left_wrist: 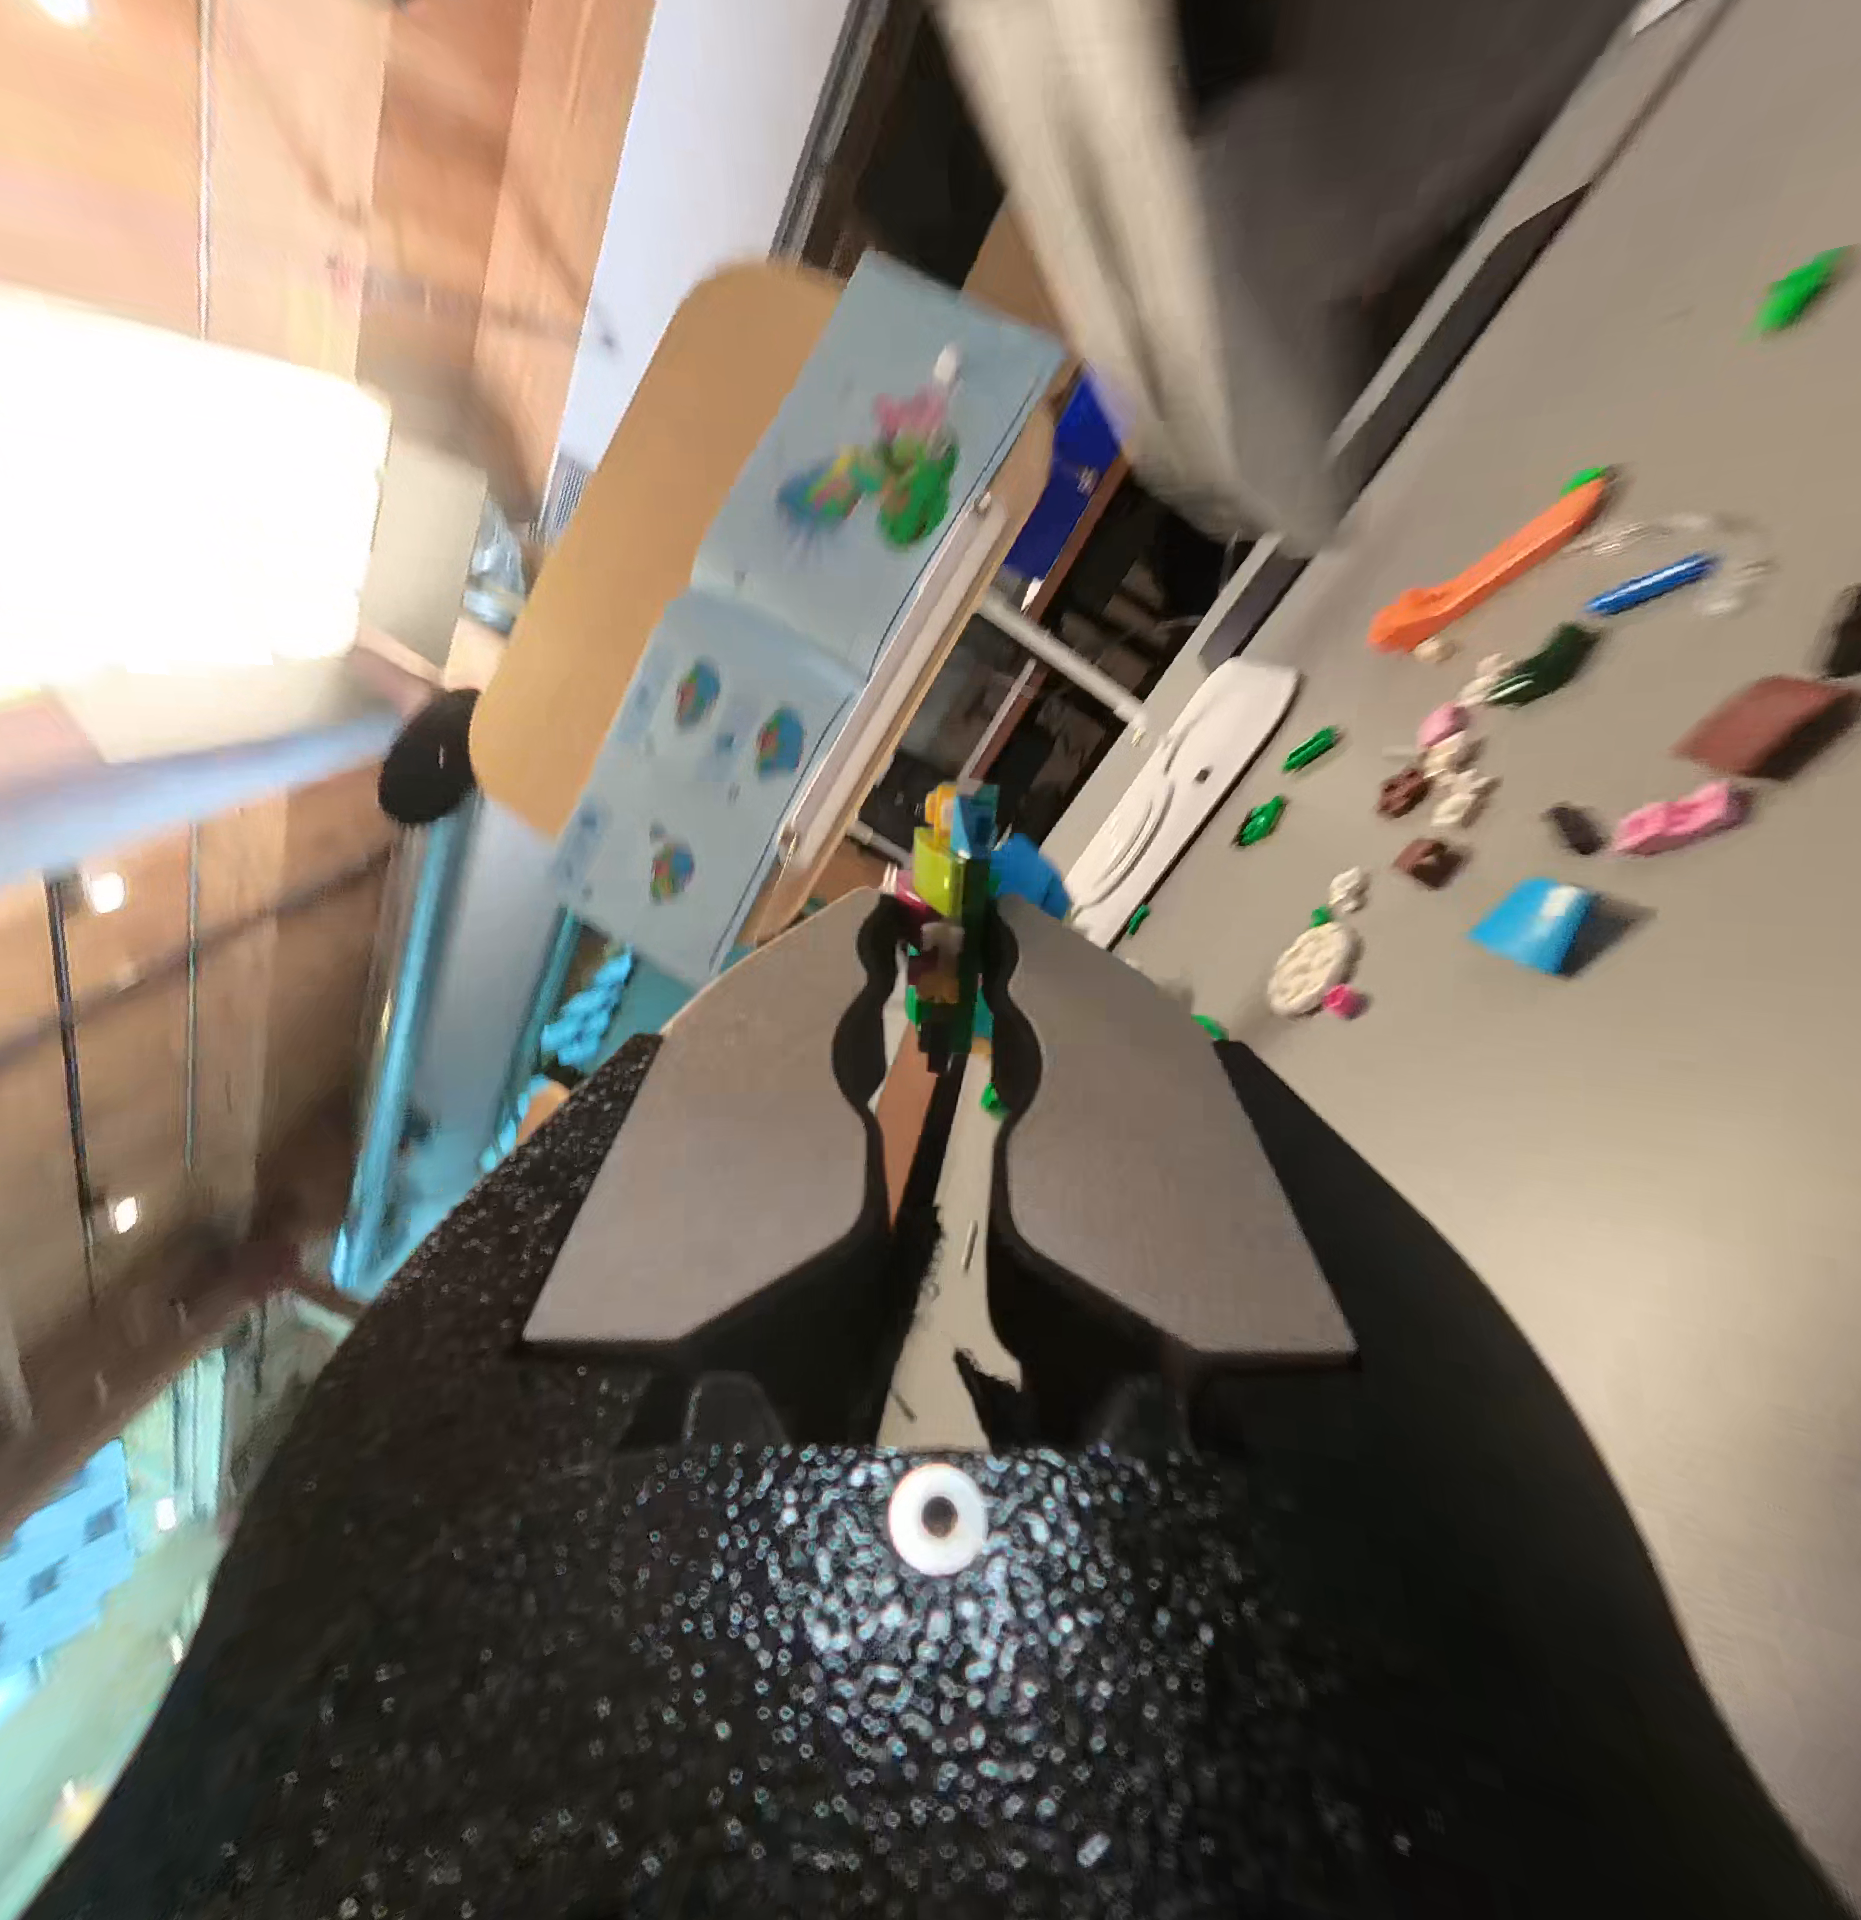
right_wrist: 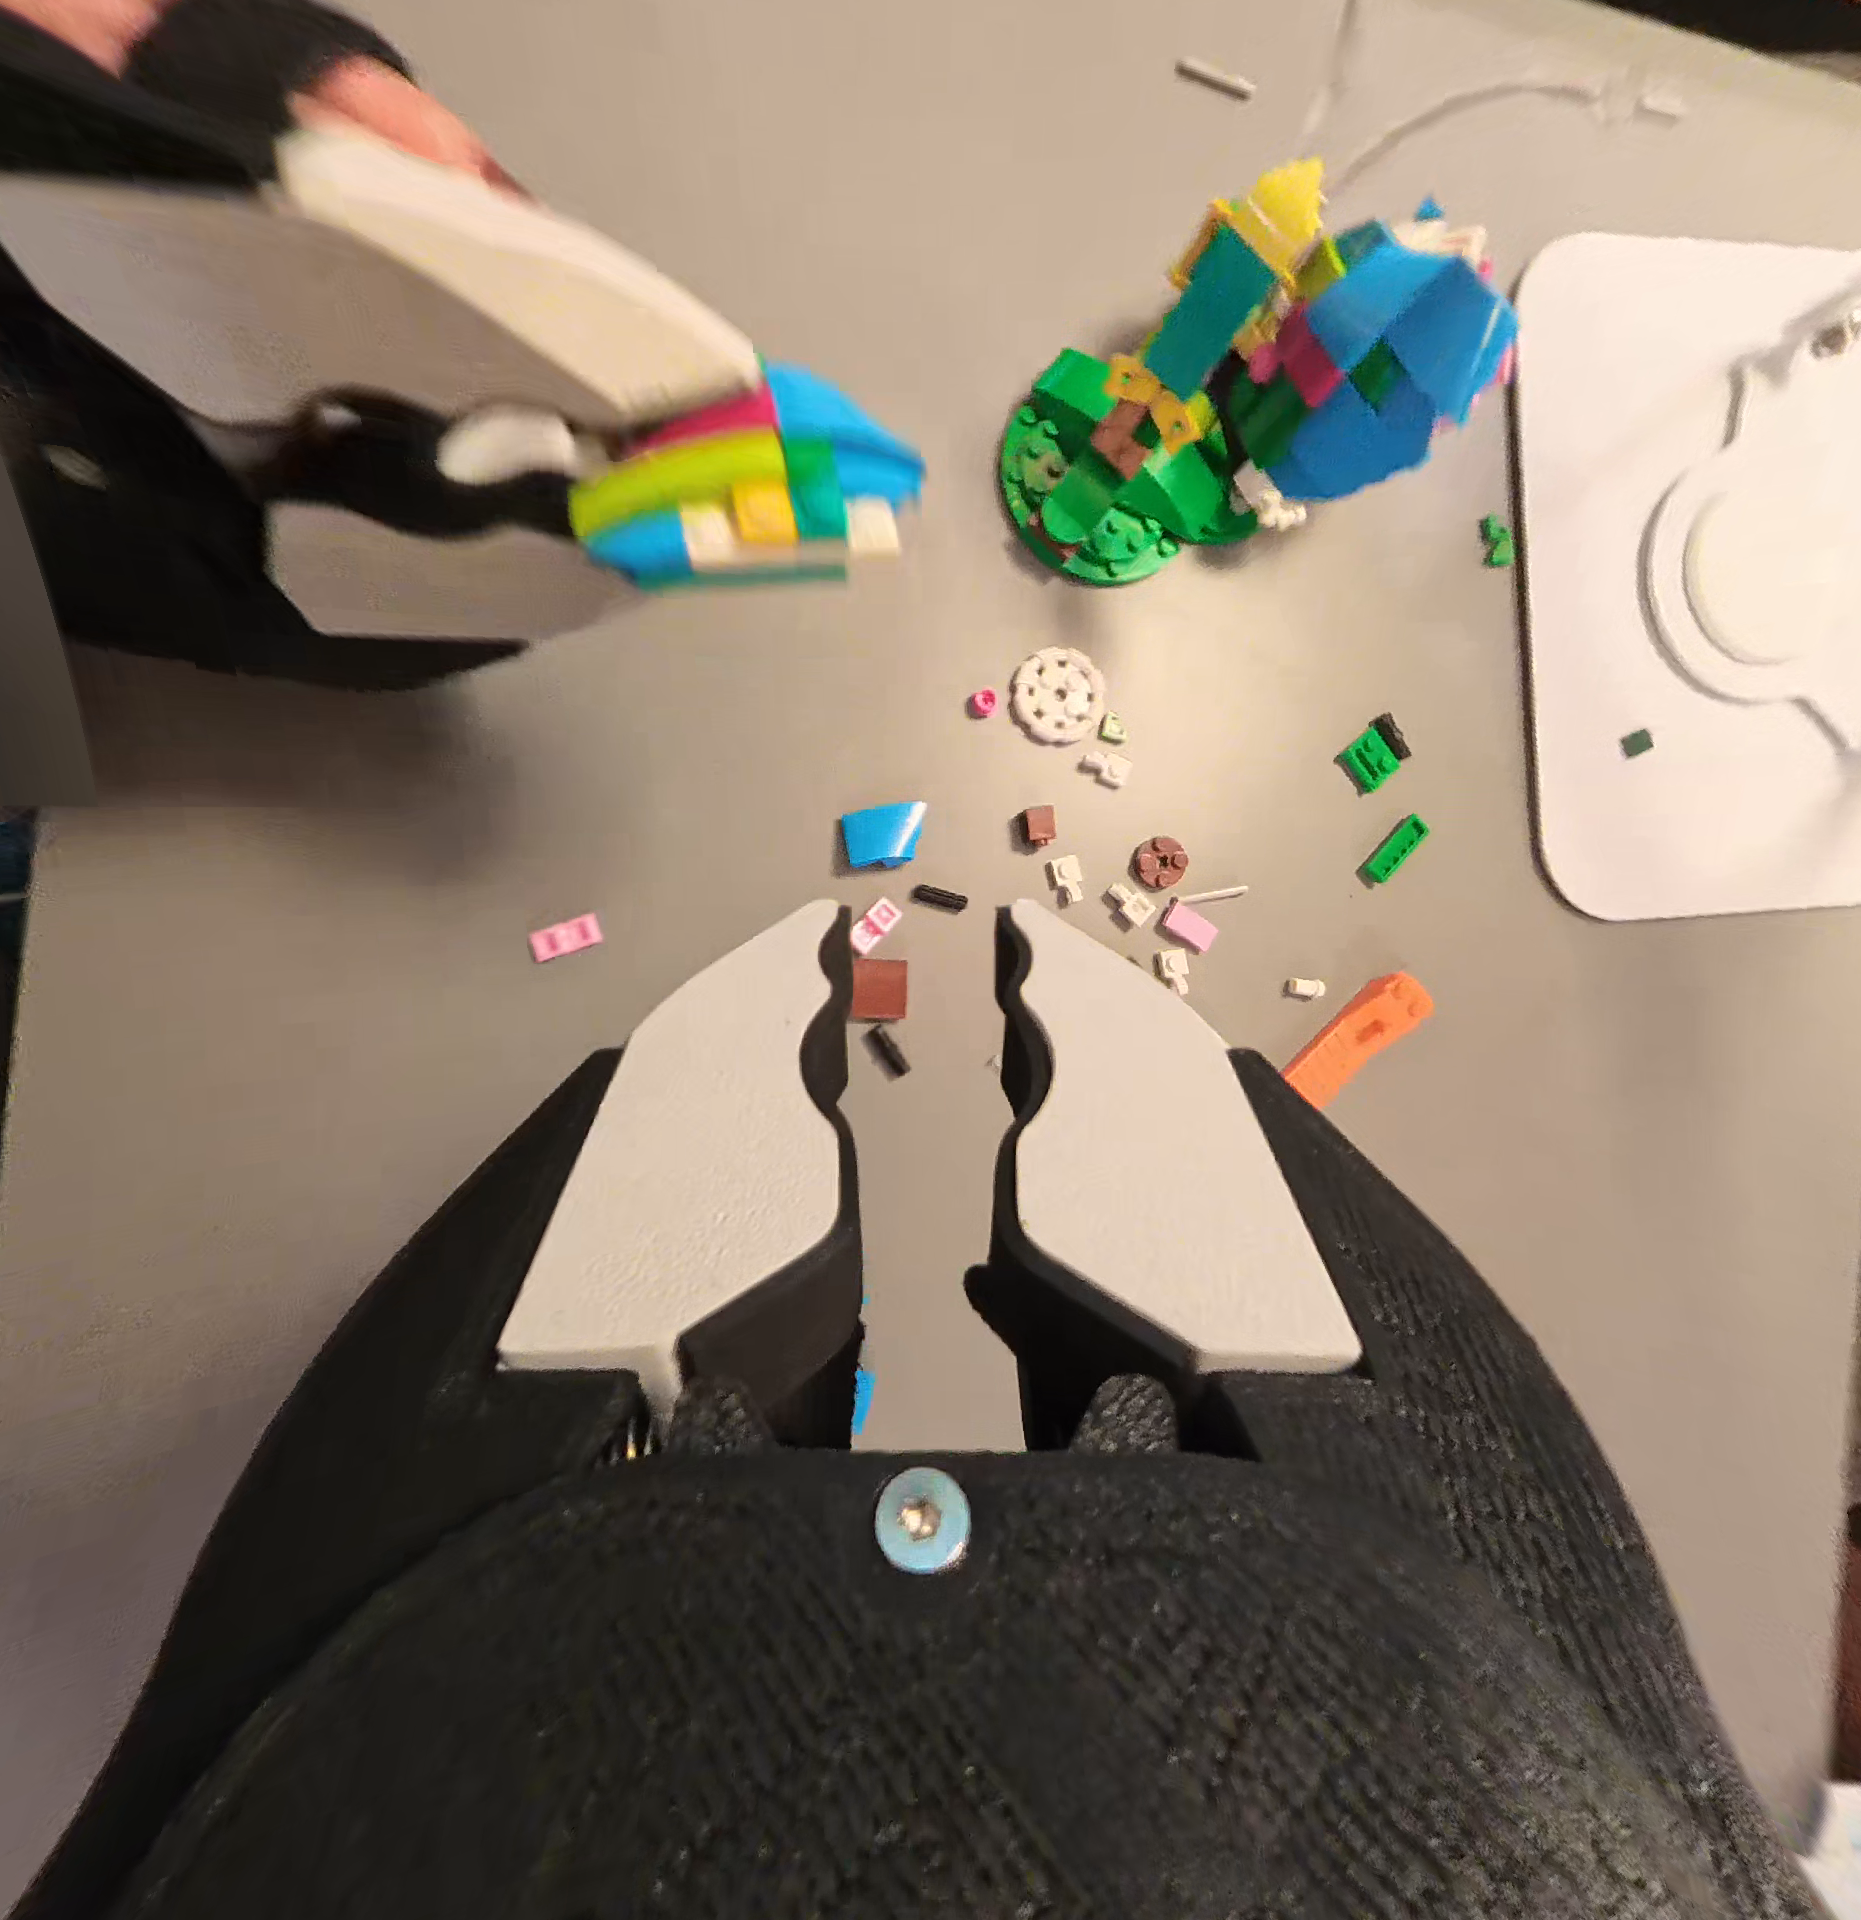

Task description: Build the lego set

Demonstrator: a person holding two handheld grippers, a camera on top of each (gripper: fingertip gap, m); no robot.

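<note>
**Right fingers hanging open over loose bricks, left carrying the sub-assembly**

The right gripper (right_wrist: 921, 914) is hovering with fingers released above scattered pieces, a brown tile (right_wrist: 880, 987) lying between them on the grey worktop (right_wrist: 282, 1039). The left gripper (right_wrist: 593, 488) is clenching a striped blue, lime and pink sub-assembly (right_wrist: 760, 478), held off the worktop. The main model (right_wrist: 1248, 384), green-based and tilting, is sitting to that sub-assembly's right, nearer the left gripper, so joining probably falls to it.
</note>
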